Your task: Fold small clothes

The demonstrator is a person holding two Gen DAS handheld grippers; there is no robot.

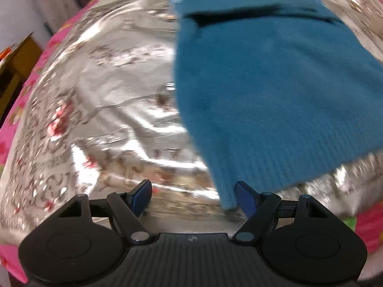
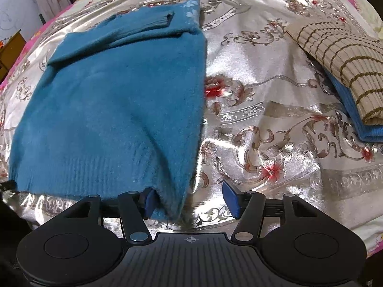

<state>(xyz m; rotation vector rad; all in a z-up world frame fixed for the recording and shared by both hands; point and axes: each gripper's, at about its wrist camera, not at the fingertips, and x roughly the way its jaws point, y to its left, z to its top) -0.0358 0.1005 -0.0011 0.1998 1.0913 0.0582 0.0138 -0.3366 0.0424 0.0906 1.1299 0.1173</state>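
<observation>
A teal knitted sweater (image 2: 115, 95) lies flat on a shiny floral bedspread (image 2: 263, 100), sleeves folded across its upper part. In the left wrist view the sweater (image 1: 263, 91) fills the right half, and its near left hem corner lies just inside the right finger of my left gripper (image 1: 194, 197), which is open. In the right wrist view my right gripper (image 2: 189, 199) is open, and the sweater's near right hem corner lies between its fingers beside the left one. The left wrist view is blurred.
A folded beige striped garment (image 2: 340, 55) sits on a folded blue one (image 2: 354, 117) at the right of the bed. Pink floral bedding (image 1: 14, 124) borders the bedspread at the left. A wooden piece of furniture (image 2: 9, 47) stands beyond the bed's left edge.
</observation>
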